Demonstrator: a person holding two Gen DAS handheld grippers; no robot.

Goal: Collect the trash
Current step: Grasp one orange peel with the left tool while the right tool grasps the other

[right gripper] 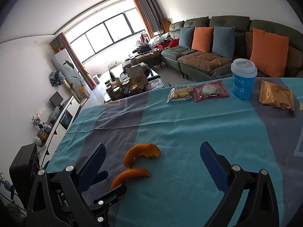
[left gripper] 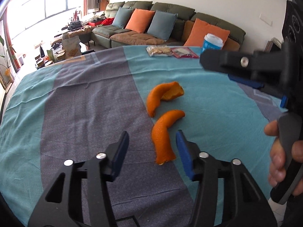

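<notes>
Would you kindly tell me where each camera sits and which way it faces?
Left wrist: on the left gripper, low over the tablecloth, facing the sofa; the near orange peel lies between its open fingers; the right gripper and hand show.
Right wrist: on the right gripper, higher, facing the window; the left gripper shows.
Shared: both peels, blue cup.

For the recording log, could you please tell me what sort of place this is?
Most likely a home living room: a green sectional sofa with orange and blue cushions, a wide curtained window, and a table under a teal and grey cloth holding curled orange peel pieces.
</notes>
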